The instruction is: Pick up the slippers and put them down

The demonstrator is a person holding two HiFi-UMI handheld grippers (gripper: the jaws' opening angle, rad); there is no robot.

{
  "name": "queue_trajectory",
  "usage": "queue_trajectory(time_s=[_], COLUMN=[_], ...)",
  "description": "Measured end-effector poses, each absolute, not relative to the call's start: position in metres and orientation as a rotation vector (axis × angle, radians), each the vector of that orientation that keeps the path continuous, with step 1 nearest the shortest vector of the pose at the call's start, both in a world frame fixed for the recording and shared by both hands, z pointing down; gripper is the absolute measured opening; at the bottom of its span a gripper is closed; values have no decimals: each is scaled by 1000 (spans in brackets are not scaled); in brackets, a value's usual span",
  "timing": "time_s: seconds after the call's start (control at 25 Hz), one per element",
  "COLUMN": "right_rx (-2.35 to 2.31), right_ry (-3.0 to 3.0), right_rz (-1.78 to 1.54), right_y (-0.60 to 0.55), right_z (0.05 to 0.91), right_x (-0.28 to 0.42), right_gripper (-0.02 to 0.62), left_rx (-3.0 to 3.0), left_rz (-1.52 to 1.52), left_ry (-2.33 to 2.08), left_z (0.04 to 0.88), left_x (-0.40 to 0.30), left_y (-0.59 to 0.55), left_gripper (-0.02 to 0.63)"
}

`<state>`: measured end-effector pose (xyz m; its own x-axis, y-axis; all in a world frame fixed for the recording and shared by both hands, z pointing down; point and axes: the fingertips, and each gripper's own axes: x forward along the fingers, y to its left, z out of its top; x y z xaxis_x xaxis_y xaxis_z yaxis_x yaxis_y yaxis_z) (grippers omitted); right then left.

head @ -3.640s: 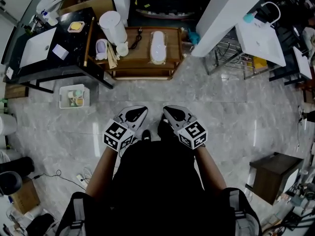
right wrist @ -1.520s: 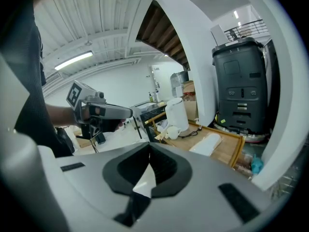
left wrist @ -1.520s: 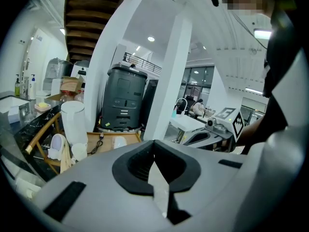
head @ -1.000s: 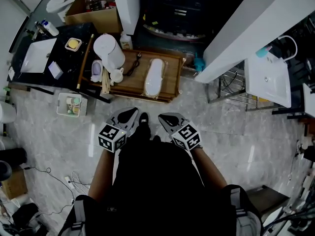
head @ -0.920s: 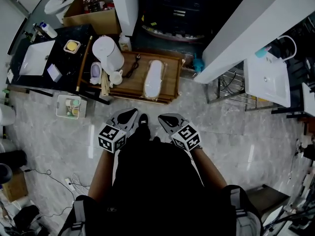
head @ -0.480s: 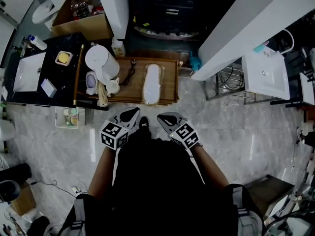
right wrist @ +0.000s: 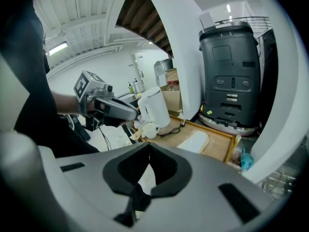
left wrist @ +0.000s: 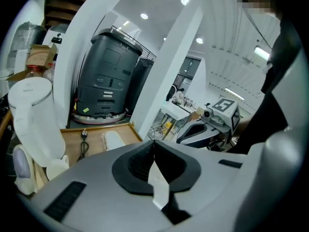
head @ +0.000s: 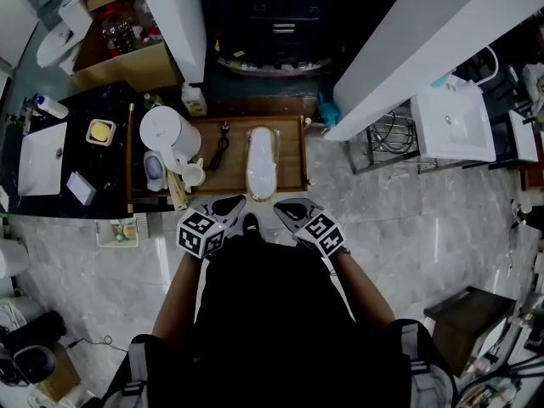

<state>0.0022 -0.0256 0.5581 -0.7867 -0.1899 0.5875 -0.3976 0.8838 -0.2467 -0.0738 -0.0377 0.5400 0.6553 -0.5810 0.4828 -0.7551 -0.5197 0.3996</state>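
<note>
- One pale bundle of slippers point(head: 262, 161), long and narrow. Whether it is two pieces stacked or one wrapped pack cannot be told from where I stand. It lies flat, lengthwise, near the middle of the wooden bench point(head: 291, 151), and nothing grips or touches it from above.
- One wooden bench, low, with a raised rim, set directly ahead of the person.
- One black power cord point(head: 223, 141), loose on the wood just left of the slippers, apart from them.
- One white kettle point(head: 163, 132), upright at the bench's left end, with a small white cup point(head: 194, 173) just beside it.
- One left tool point(head: 231, 202), jaws pressed together with nothing between them. Its tip sits near the bench's near edge, short of the slippers and clear of them.
- One right tool point(head: 282, 206), jaws likewise together and empty. It is held beside the left tool, aimed at the same near edge.
- One dark grey machine point(head: 280, 24), standing beyond the bench's far side, well apart from the slippers.
- One grey tiled floor point(head: 408, 219), bare to the right of the bench.
- Progress, as judged: nothing is done so far. The slippers are not yet lifted, so both the pick-up and the put-down remain. The tools look like they are at the approach stage, and the jaws would have to part before either could take hold.
</note>
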Motion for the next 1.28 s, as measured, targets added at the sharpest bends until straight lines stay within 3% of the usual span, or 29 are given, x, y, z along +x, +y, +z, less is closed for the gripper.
queue_trajectory(time_s=[0.44, 1.28], right_rx=[635, 558], right_ry=[-2504, -2428], right_rz=[618, 593], right_y=[-76, -95], right_z=[552, 576], right_x=[1, -8], right_gripper=[9, 9], left_rx=[2314, 2254], left_rz=[429, 421], left_ry=[-887, -877], left_z=[557, 577], left_x=[-91, -88], left_y=[-64, -71], left_gripper=[12, 12])
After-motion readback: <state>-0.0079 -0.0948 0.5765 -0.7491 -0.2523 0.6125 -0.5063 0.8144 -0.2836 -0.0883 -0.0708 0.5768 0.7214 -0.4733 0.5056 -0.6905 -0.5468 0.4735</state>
